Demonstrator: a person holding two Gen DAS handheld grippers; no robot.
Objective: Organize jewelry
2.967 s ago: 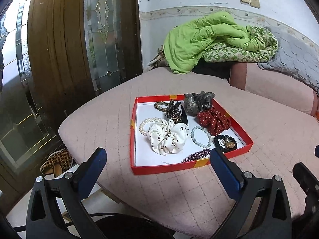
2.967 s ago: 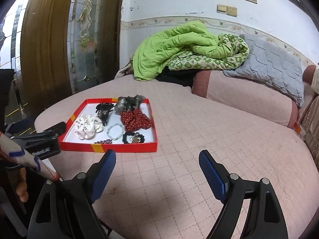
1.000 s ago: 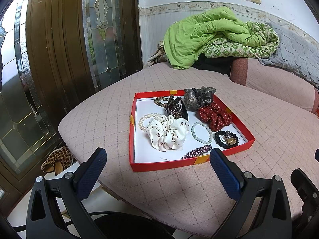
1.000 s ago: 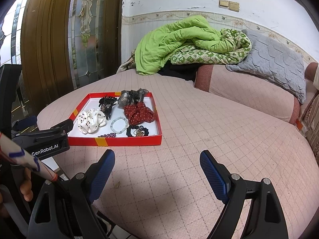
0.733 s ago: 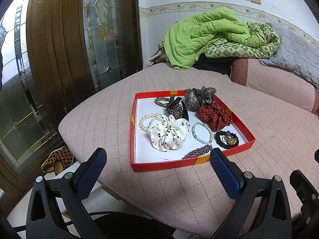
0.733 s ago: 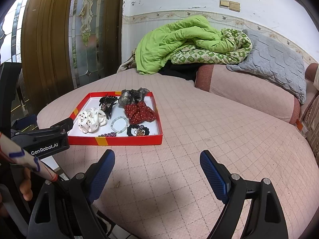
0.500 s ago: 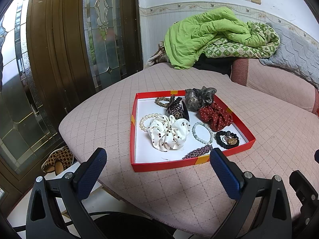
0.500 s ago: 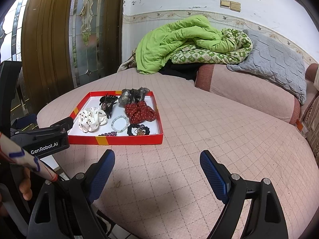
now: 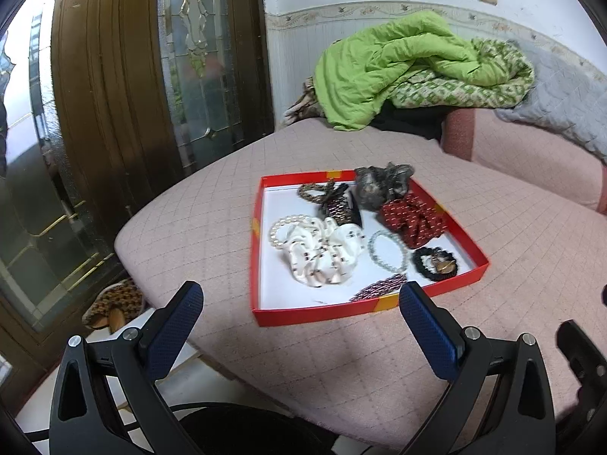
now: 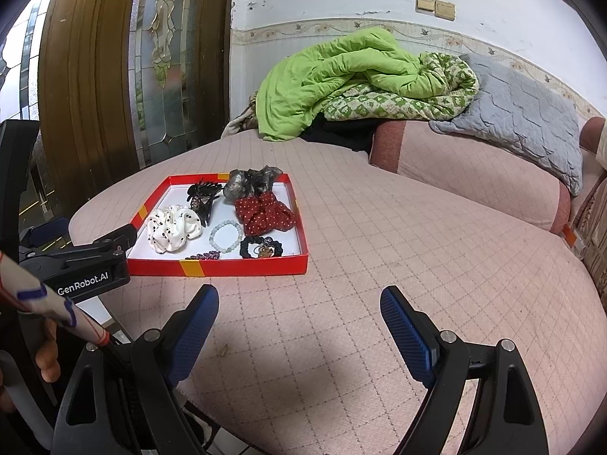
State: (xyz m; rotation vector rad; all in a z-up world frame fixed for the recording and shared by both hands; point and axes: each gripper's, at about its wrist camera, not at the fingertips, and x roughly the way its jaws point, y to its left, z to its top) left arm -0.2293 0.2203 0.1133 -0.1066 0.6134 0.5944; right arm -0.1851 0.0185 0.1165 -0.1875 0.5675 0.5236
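A red tray (image 9: pixel 307 314) (image 10: pixel 242 266) lies on the pink quilted bed. In it are a white dotted scrunchie (image 9: pixel 322 256) (image 10: pixel 172 229), a pearl bracelet (image 9: pixel 282 229), a pale bead bracelet (image 9: pixel 387 248) (image 10: pixel 226 236), a red dotted scrunchie (image 9: pixel 411 220) (image 10: pixel 265 214), a grey scrunchie (image 9: pixel 383 185), a black claw clip (image 9: pixel 339 208) (image 10: pixel 203 199), a black hair tie with charm (image 9: pixel 436 263) (image 10: pixel 261 249) and a purple beaded clip (image 9: pixel 377 287). My left gripper (image 9: pixel 299 303) is open and empty before the tray's near edge. My right gripper (image 10: pixel 299 305) is open and empty over the bed, right of the tray.
A green blanket (image 10: pixel 341 79) and a grey quilted pillow (image 10: pixel 523 113) are piled at the bed's far side. A wood-and-glass door (image 9: pixel 132 76) stands left. Slippers (image 9: pixel 114 303) lie on the floor by the bed's edge. The left gripper's body (image 10: pixel 79 265) shows in the right wrist view.
Both grippers have drifted slightly toward the tray. Both stay open and empty; the tray's contents are unmoved.
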